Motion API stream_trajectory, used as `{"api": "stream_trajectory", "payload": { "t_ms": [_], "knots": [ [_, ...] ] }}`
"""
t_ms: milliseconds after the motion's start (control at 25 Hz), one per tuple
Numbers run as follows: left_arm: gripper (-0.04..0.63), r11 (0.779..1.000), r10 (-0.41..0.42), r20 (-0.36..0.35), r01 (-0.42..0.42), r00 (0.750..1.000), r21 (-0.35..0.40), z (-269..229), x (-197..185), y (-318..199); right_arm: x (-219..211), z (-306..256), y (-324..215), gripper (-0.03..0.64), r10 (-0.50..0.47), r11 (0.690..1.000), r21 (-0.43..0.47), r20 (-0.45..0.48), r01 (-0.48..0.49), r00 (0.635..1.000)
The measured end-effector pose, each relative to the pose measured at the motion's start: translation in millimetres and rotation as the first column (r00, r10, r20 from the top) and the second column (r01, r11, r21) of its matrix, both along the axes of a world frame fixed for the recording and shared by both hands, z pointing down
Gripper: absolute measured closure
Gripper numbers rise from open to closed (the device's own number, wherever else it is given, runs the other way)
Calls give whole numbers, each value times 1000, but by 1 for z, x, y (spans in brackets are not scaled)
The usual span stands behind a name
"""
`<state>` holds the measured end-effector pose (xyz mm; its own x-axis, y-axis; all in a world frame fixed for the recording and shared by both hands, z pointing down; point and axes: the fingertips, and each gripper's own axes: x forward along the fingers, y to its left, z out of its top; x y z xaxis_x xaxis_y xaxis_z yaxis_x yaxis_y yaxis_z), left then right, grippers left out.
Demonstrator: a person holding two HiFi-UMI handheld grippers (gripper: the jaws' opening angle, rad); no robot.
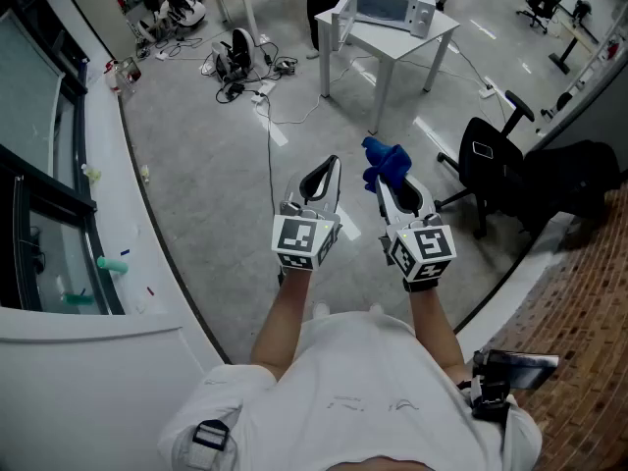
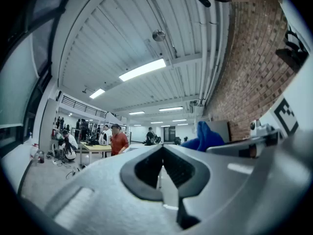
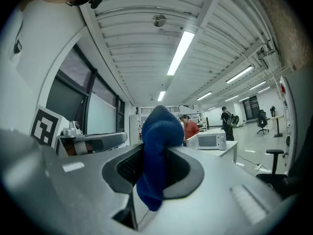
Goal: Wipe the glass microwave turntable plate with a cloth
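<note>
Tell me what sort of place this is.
Probably an open-plan lab or office workspace: a microwave on a white table, a black office chair, and cables trailing over the grey floor.

No legible text, brand, number or sign in any view (marker cube (image 1: 306, 240) bears pattern only).

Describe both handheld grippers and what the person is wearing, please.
The left gripper and right gripper match: pale grey shells with black-lined jaws that taper to a point. Each carries a white cube printed with black square markers. The person wears a white short-sleeved T-shirt.
</note>
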<state>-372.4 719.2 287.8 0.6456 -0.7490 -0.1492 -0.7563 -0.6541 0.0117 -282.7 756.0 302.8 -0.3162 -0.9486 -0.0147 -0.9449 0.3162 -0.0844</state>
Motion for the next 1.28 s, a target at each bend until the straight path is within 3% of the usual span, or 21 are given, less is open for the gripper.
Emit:
{"api": "stream_trajectory", "payload": {
  "t_ms": [720,920,1080,1280],
  "knots": [
    [597,998,-58,28,59,998,-36,21,65,32,54,19,38,525,-49,998,-31,29,50,998],
    [597,996,-93,31,93,995,-11,15,83,40,68,14,40,525,-91,996,-15,42,92,995],
    [597,990,-144,33,144,989,-1,15,83,53,70,17,45,525,-138,990,-17,63,139,988],
    [597,978,-194,52,197,980,-66,36,72,67,57,42,51,525,-190,977,-80,107,199,976]
  ]
}}
